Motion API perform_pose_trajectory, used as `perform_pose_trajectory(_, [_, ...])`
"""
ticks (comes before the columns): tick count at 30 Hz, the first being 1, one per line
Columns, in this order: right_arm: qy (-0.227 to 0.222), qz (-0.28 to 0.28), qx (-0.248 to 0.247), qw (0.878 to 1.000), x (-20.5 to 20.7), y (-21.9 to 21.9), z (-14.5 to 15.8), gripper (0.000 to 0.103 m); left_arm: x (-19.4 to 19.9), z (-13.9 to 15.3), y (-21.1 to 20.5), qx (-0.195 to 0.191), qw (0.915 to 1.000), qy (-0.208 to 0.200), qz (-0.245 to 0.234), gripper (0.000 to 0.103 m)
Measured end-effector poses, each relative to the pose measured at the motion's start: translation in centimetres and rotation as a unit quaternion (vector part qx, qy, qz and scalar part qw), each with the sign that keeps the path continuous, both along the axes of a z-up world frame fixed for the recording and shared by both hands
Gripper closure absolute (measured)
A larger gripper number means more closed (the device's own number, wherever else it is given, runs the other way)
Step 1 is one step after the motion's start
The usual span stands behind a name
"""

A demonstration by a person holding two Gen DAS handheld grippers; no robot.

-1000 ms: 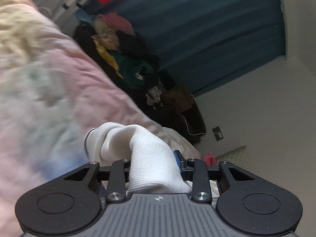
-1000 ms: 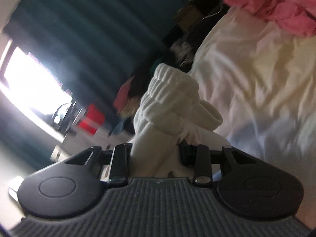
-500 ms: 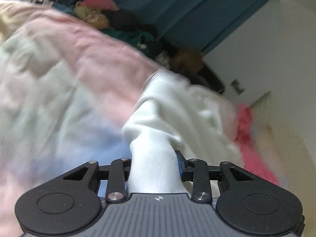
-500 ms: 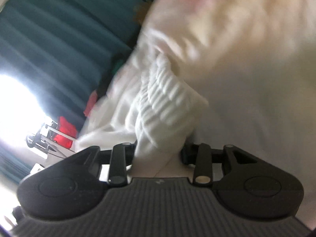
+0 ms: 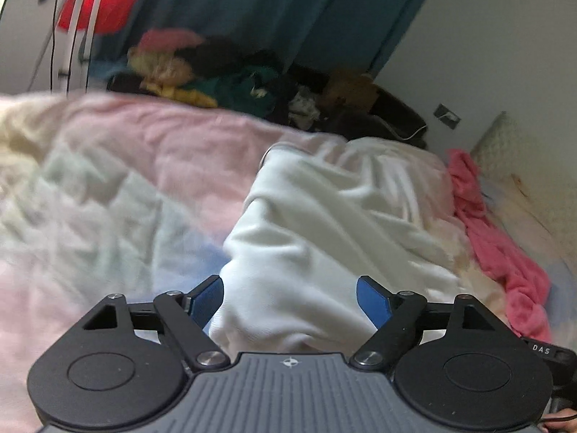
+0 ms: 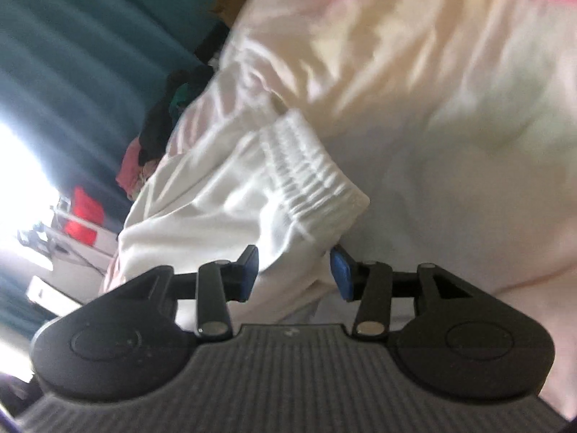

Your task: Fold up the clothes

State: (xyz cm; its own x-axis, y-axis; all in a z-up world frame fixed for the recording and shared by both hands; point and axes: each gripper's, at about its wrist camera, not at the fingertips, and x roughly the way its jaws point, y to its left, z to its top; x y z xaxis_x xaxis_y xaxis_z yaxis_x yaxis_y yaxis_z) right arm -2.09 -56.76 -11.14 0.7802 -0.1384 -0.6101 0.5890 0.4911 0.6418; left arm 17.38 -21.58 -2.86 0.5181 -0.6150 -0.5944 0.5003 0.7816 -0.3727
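A white garment lies spread on the pastel bed cover. My left gripper stands open, its blue pads wide apart on either side of the garment's near edge. In the right wrist view the same white garment shows its ribbed elastic band lying on the cover. My right gripper is open too, with loose cloth lying between its blue pads but not pinched.
A pink garment lies crumpled along the right side of the bed. A pile of dark and coloured clothes sits beyond the bed before a teal curtain. A white wall stands at the right.
Both grippers were shut on the white garment and held it up; now both have opened and the garment lies flat on the bed cover.
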Motion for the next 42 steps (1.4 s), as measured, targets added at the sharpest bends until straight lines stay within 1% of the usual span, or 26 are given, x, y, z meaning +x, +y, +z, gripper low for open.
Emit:
perform_pose_trajectory(1, [-0.004, 0.007, -0.013, 1.0, -0.4, 0.5, 1.1, 0.056, -1.0, 1.2, 0.3, -0.002, 1.0, -0.008, -0.002, 0.017])
perform_pose_trajectory(4, [-0.022, 0.03, -0.057, 0.998, -1.9, 2.8, 5.2, 0.056, -5.0, 5.1, 1.3, 0.001, 0.999, -0.044, -0.014, 0.016])
perform_pose_trajectory(7, [-0.04, 0.055, -0.111, 0.991, -3.6, 5.7, 9.4, 0.056, -9.2, 8.8, 2.5, 0.005, 0.9964, -0.082, -0.023, 0.009])
perform_pose_trajectory(9, [-0.055, 0.075, -0.141, 0.986, -4.8, 7.6, 12.0, 0.056, -11.5, 10.3, 3.4, 0.008, 0.9947, -0.1, -0.021, 0.009])
perform_pose_trajectory(10, [-0.059, 0.082, -0.154, 0.983, -5.4, 8.5, 13.1, 0.053, -12.6, 10.9, 3.9, 0.011, 0.9939, -0.108, -0.018, 0.008])
perform_pose_trajectory(11, [-0.063, 0.087, -0.166, 0.98, -6.1, 9.3, 14.1, 0.048, -13.6, 11.5, 4.3, 0.013, 0.993, -0.117, -0.015, 0.003])
perform_pose_trajectory(12, [-0.067, 0.088, -0.178, 0.978, -6.9, 10.2, 14.9, 0.033, -14.6, 12.1, 4.8, 0.015, 0.992, -0.125, -0.012, 0.0])
perform_pose_trajectory(13, [-0.072, 0.089, -0.19, 0.975, -7.7, 11.1, 15.8, 0.016, -15.7, 12.8, 5.2, 0.018, 0.9909, -0.133, -0.009, 0.0])
perform_pose_trajectory(14, [-0.076, 0.09, -0.201, 0.972, -8.6, 11.9, 16.7, 0.011, -16.7, 13.4, 5.7, 0.02, 0.9897, -0.142, -0.005, 0.0])
perform_pose_trajectory(15, [-0.08, 0.093, -0.214, 0.969, -9.3, 12.8, 17.5, 0.013, -17.7, 14.0, 6.1, 0.022, 0.9884, -0.15, -0.002, 0.0])
perform_pose_trajectory(19, [-0.089, 0.108, -0.263, 0.954, -11.8, 15.6, 19.6, 0.013, -21.8, 16.3, 7.9, 0.031, 0.9827, -0.182, 0.01, 0.0])
perform_pose_trajectory(23, [-0.092, 0.112, -0.299, 0.943, -13.2, 17.9, 19.4, 0.013, -24.6, 16.7, 9.3, 0.028, 0.9782, -0.205, 0.014, 0.0])
perform_pose_trajectory(27, [-0.097, 0.106, -0.331, 0.933, -14.3, 19.7, 18.6, 0.013, -26.4, 15.9, 9.9, 0.037, 0.9735, -0.225, 0.019, 0.0])
perform_pose_trajectory(29, [-0.098, 0.099, -0.341, 0.93, -14.4, 20.3, 17.9, 0.013, -26.7, 15.2, 10.0, 0.04, 0.9725, -0.228, 0.022, 0.0])
perform_pose_trajectory(35, [-0.084, 0.091, -0.352, 0.928, -13.4, 20.8, 15.3, 0.013, -26.7, 13.3, 10.5, 0.049, 0.9703, -0.235, 0.032, 0.0])
perform_pose_trajectory(38, [-0.075, 0.087, -0.357, 0.927, -12.8, 21.0, 14.0, 0.013, -26.1, 12.1, 10.7, 0.051, 0.9721, -0.227, 0.034, 0.0])
perform_pose_trajectory(42, [-0.064, 0.085, -0.366, 0.925, -11.9, 21.5, 12.7, 0.013, -25.1, 10.6, 10.4, 0.062, 0.9731, -0.219, 0.036, 0.0])
